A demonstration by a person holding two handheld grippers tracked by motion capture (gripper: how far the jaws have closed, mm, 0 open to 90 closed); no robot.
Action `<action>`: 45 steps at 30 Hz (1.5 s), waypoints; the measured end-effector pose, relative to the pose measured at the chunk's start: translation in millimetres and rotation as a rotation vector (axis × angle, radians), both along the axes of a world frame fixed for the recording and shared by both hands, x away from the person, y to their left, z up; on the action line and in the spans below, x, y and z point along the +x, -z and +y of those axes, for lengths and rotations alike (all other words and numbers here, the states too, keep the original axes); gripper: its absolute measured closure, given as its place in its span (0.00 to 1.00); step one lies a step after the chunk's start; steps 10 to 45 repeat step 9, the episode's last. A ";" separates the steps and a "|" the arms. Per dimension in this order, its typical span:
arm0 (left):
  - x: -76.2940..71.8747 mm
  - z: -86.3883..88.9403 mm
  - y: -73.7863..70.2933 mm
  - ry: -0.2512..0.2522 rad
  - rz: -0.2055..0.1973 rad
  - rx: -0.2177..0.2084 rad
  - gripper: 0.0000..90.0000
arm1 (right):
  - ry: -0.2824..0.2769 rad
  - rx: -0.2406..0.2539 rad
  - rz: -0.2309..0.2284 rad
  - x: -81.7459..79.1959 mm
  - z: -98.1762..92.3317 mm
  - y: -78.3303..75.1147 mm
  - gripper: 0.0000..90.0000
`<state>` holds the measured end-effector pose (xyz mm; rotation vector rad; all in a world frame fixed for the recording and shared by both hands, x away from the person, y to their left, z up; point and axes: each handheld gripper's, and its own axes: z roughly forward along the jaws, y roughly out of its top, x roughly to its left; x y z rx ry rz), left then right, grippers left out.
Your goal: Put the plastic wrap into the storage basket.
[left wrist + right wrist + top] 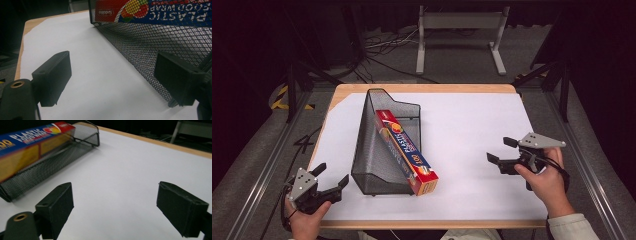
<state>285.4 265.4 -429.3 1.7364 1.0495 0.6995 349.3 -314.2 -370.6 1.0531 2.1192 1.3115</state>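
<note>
A black wire-mesh file holder lies on the white table sheet, left of centre. A long plastic food wrap box, red, blue and orange, rests slanted in the holder, its near end jutting over the front rim. My left gripper hovers open at the table's near left corner, just left of the holder's mesh wall. My right gripper is open at the right side, well apart from the box. Nothing sits between either pair of jaws.
The wooden table edge shows beyond the sheet at the back. A grey metal stand and cables lie on the floor behind the table. Metal rails run along both sides.
</note>
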 end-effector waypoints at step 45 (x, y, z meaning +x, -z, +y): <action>0.1 -0.4 -1.0 0.006 -0.008 -0.003 0.17 | 0.069 0.019 0.030 0.2 -23.5 46.2 0.19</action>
